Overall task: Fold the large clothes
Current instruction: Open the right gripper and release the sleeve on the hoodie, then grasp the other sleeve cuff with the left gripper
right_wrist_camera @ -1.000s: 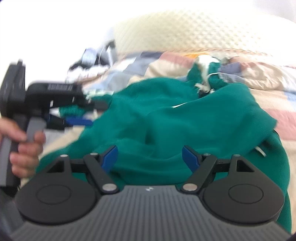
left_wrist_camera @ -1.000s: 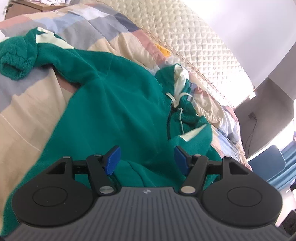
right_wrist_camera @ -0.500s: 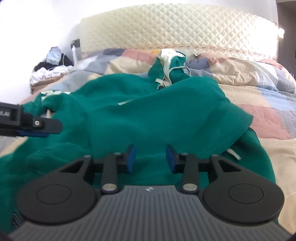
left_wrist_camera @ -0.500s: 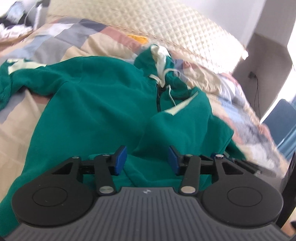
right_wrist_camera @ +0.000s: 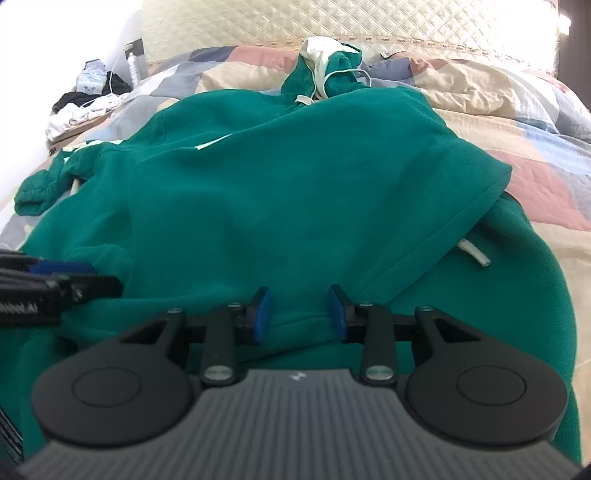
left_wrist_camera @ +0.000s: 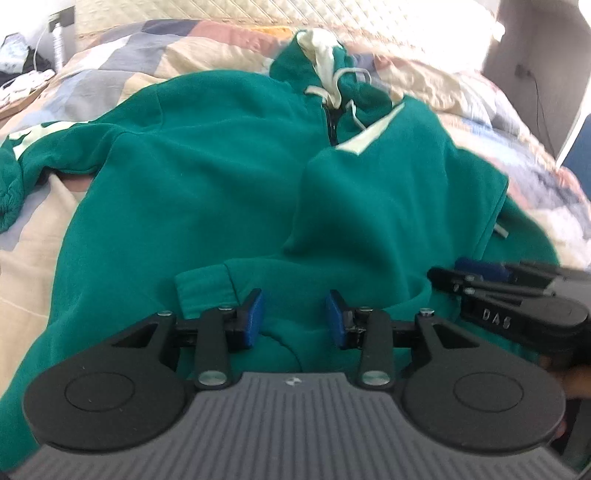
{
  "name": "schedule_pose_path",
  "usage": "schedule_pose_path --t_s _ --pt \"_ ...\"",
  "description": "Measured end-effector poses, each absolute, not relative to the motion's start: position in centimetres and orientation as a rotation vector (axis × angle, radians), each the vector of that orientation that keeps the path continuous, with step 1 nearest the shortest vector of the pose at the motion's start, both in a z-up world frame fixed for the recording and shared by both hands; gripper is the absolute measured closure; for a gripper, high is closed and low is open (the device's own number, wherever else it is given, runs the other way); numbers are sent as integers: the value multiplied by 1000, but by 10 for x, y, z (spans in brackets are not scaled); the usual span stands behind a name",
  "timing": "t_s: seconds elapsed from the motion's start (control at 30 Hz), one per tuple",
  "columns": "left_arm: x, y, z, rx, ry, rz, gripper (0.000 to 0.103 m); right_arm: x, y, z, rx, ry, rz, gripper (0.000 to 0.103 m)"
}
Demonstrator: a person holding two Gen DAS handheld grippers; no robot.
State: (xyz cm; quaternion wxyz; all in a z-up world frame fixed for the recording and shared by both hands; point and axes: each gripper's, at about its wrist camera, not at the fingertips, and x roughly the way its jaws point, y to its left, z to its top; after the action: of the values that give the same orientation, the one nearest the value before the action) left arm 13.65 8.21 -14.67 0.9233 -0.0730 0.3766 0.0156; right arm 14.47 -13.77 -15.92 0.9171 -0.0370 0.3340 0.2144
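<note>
1. Left gripper (left_wrist_camera: pixel 293 319) and right gripper (right_wrist_camera: pixel 299 314) hover side by side low over the near hem of a green hoodie (left_wrist_camera: pixel 221 177), jaws partly open, holding nothing.
2. Judged best practice: pinch the hem edge squarely, both grippers level, before lifting.
3. The hoodie lies spread on the patchwork quilt (right_wrist_camera: pixel 517 110) of a bed, one side already folded inward, hood (right_wrist_camera: pixel 325 70) toward the quilted headboard (right_wrist_camera: pixel 332 18).
</note>
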Motion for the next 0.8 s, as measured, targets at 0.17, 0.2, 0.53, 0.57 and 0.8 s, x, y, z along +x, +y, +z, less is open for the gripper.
schedule_pose_path --t_s 0.17,0.2,0.53,0.57,0.8 --pt "124 80 -137 -171 735 40 58 134 -145 -149 -55 660 416 66" --pt "122 79 -134 -171 727 40 58 130 -148 -145 -45 650 410 66" --pt "95 75 -103 -135 626 80 46 98 -170 -111 -32 527 409 65" --pt "94 77 -100 -133 622 91 44 95 -169 -108 -40 512 417 65" --pt "99 115 -84 -248 629 176 40 86 -169 -100 -30 494 448 65"
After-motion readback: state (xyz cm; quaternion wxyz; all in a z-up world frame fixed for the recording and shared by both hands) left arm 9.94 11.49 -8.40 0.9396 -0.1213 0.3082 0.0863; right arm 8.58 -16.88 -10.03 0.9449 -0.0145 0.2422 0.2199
